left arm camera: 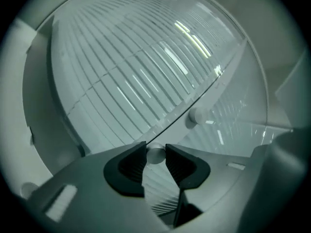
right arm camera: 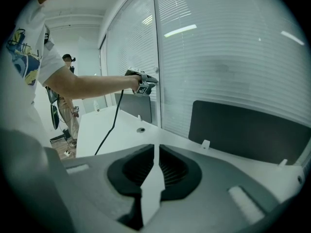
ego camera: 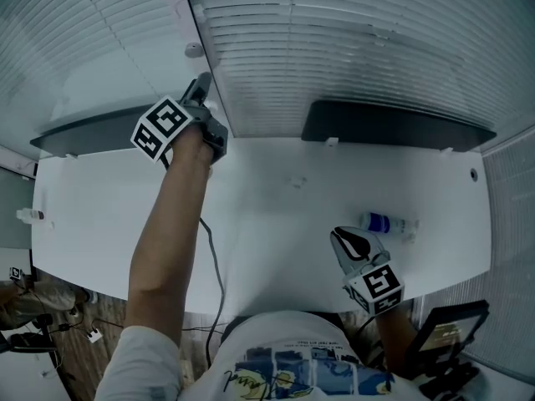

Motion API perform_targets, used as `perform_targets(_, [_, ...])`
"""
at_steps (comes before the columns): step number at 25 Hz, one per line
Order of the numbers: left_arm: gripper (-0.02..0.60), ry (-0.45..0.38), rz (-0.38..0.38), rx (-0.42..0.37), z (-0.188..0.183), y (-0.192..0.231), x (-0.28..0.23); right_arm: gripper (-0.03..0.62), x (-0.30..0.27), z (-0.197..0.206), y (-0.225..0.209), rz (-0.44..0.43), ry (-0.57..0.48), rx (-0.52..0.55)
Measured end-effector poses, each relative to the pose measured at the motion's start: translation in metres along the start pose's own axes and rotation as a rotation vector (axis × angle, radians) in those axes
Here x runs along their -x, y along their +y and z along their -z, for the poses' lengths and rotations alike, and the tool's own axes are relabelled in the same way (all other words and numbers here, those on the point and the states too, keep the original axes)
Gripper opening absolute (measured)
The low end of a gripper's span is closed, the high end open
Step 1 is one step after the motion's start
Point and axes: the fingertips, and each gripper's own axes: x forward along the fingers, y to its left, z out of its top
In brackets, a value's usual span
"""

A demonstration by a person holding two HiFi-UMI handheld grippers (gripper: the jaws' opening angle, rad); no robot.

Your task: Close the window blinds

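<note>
The work area is an office bay: a white desk (ego camera: 276,224) stands against a glass partition whose blinds (ego camera: 351,48) fill the upper part of the head view. Two dark panels (ego camera: 393,124) stand along the far edge of the desk, one at each side of the white frame post (ego camera: 194,15) that divides the panes. A small bottle (ego camera: 389,223) lies on the desk at the lower right, just beside the right gripper (ego camera: 344,239). A cable (ego camera: 213,257) runs down from the left gripper (ego camera: 199,86) and across the near edge of the desk. In the right gripper view a second person (right arm camera: 68,86) stands at the far left. The left gripper is extended at arm's length to the frame post, upper left of centre in the head view. Its jaws are clenched on a small round knob (left arm camera: 155,154), with both pads touching the knob. A second round fitting (left arm camera: 197,115) sits further along the same post. The right gripper rests low over the desk with its jaws closed to a thin slit and nothing between them. Task status: the control knob is gripped, so the adjustment step appears to be in hand. The slats show thin bright lines between them in the left gripper view. This suggests they are not fully shut, though the exact slat angle cannot be determined. The remaining work is judged to be turning the knob until the slats overlap, then releasing it.
</note>
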Motion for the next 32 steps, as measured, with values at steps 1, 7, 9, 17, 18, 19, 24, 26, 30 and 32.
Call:
perform_targets(1, [0.13, -0.003, 0.016, 0.048, 0.0, 0.001, 0.0, 0.021, -0.001, 0.0, 0.0, 0.0, -0.001, -0.001])
perform_targets(7, [0.132, 0.019, 0.079, 0.108, -0.002, 0.006, -0.003, 0.021, -0.006, -0.001, 0.004, -0.004, -0.005, 0.006])
perform_targets(9, [0.135, 0.052, 0.062, -0.066, -0.002, 0.001, -0.002, 0.021, -0.005, -0.002, 0.006, -0.005, -0.008, 0.009])
perform_targets(17, [0.138, 0.137, -0.038, -0.755, 0.008, -0.019, 0.016, 0.021, 0.0, -0.008, 0.006, -0.009, -0.014, 0.008])
perform_targets(18, [0.138, 0.141, -0.031, -0.819, 0.011, -0.023, 0.023, 0.021, 0.0, -0.009, 0.008, -0.008, -0.017, 0.012])
perform_targets(19, [0.138, 0.144, -0.016, -0.874, 0.014, -0.028, 0.032, 0.021, 0.001, -0.011, 0.012, -0.004, -0.022, 0.019])
perform_targets(24, [0.134, 0.178, 0.087, -0.977, 0.039, -0.051, 0.096, 0.021, 0.007, -0.026, 0.034, 0.026, -0.064, 0.058])
perform_targets(26, [0.116, 0.2, 0.128, -0.981, 0.051, -0.06, 0.125, 0.021, 0.01, -0.033, 0.04, 0.037, -0.08, 0.067])
perform_targets(30, [0.033, 0.218, 0.206, -0.957, 0.07, -0.077, 0.19, 0.021, 0.013, -0.046, 0.054, 0.064, -0.108, 0.075])
perform_targets(32, [0.006, 0.246, 0.255, -0.934, 0.086, -0.083, 0.226, 0.021, 0.015, -0.051, 0.067, 0.071, -0.133, 0.078])
